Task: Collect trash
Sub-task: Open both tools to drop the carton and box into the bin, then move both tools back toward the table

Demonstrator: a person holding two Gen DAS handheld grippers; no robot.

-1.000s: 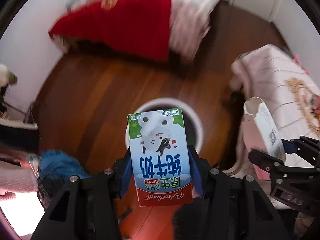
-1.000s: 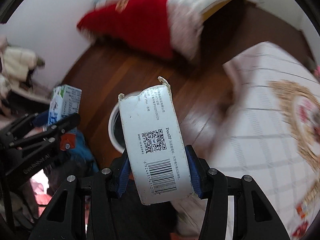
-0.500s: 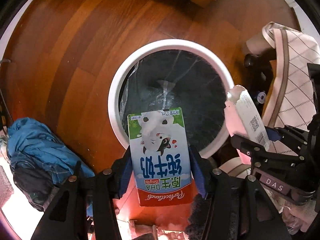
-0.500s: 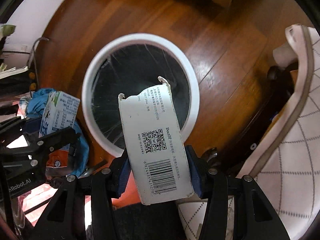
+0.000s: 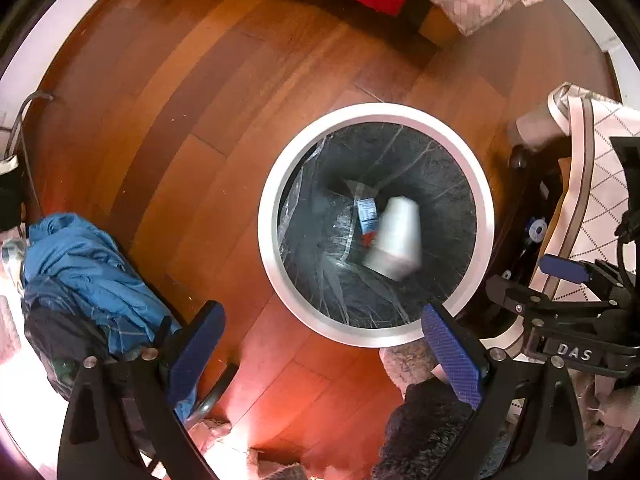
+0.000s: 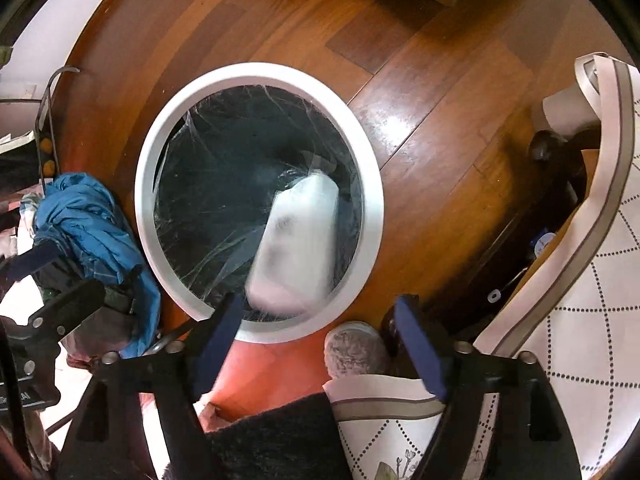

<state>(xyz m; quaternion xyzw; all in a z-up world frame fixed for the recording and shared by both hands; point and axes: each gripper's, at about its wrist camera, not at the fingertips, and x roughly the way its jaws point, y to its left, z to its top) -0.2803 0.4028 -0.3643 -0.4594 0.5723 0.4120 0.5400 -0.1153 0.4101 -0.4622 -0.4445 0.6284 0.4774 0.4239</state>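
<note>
Both grippers, left [image 5: 324, 356] and right [image 6: 320, 344], jaws just opened, nothing between them. White box [image 6: 296, 248] motion-blurred inside bin [image 5: 272, 248]; milk carton [image 5: 367, 220] mostly hidden behind it.

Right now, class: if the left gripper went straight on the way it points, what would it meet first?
Probably the bare wooden floor just short of the white bin; nothing lies between its open fingers, though depth is unclear.
</note>
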